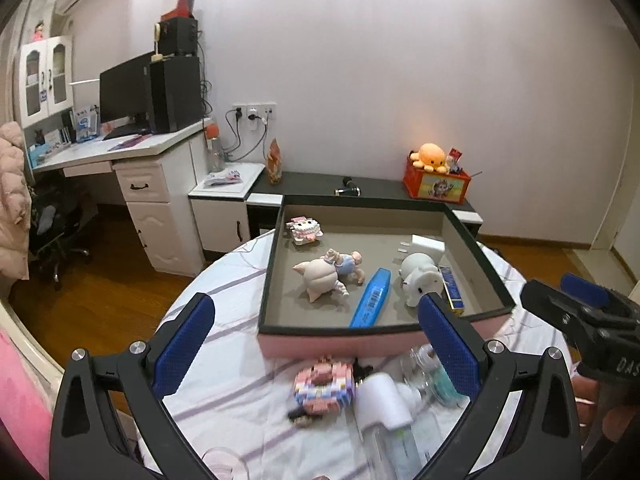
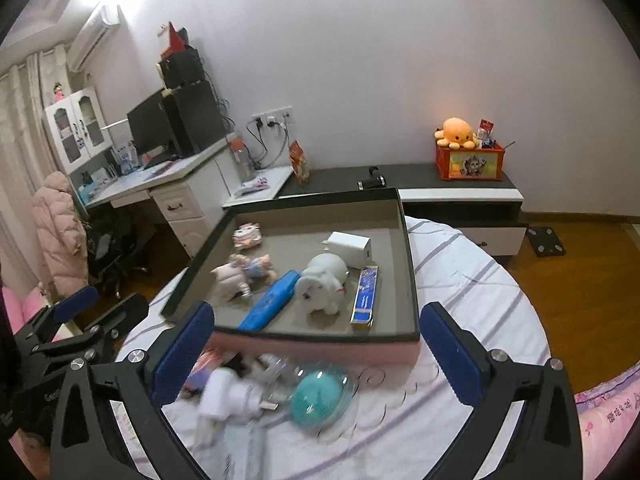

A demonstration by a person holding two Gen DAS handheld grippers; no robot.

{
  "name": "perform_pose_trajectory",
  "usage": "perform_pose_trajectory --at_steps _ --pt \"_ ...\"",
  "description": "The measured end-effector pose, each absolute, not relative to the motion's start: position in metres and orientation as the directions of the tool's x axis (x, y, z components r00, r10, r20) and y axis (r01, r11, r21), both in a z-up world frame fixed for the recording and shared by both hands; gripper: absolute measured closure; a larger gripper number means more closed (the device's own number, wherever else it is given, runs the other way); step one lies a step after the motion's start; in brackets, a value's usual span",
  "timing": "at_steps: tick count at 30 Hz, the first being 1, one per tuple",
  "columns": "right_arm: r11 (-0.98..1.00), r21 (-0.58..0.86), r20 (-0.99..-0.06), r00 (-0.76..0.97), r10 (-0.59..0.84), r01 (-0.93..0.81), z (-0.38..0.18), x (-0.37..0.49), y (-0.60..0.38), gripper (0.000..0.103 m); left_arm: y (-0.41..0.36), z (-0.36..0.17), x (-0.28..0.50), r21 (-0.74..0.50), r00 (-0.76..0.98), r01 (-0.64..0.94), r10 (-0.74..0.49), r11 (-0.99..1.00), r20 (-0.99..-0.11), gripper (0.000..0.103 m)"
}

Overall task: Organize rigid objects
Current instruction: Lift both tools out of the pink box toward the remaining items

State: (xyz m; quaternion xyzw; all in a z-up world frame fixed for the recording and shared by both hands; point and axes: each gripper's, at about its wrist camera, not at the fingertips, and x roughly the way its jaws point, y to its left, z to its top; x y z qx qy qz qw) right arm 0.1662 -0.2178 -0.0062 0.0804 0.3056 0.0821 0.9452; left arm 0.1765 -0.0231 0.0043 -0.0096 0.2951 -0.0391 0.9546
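Note:
A pink box with a dark rim sits on the round table. Inside lie a white elephant, a blue case, a pig-and-doll figure, a white cube, a blue-and-gold box and a brick toy. In front of the box lie a pastel brick toy, a white pump bottle and a teal ball in clear plastic. My left gripper is open above these. My right gripper is open too.
The table has a white striped cloth. Behind it stand a dark low cabinet with an orange crate and plush octopus, and a white desk with a monitor. The right gripper shows at the right of the left wrist view.

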Motion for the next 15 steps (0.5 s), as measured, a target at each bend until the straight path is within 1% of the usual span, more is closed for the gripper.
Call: perform_pose_trajectory --at_steps 7,15 --pt "0.979 0.182 -0.501 0.847 0.177 -0.097 0.006 0.104 -0.217 0.000 -0.012 0.018 0.129 -0.045 0.844 0.064 -0.078 0.997 -0.530 0.000" --pt "0.988 0.135 -0.458 0.880 0.127 -0.073 0.016 0.057 -0.208 0.000 -0.006 0.021 0.078 -0.043 0.861 0.042 -0.058 0.998 -0.506 0.000"
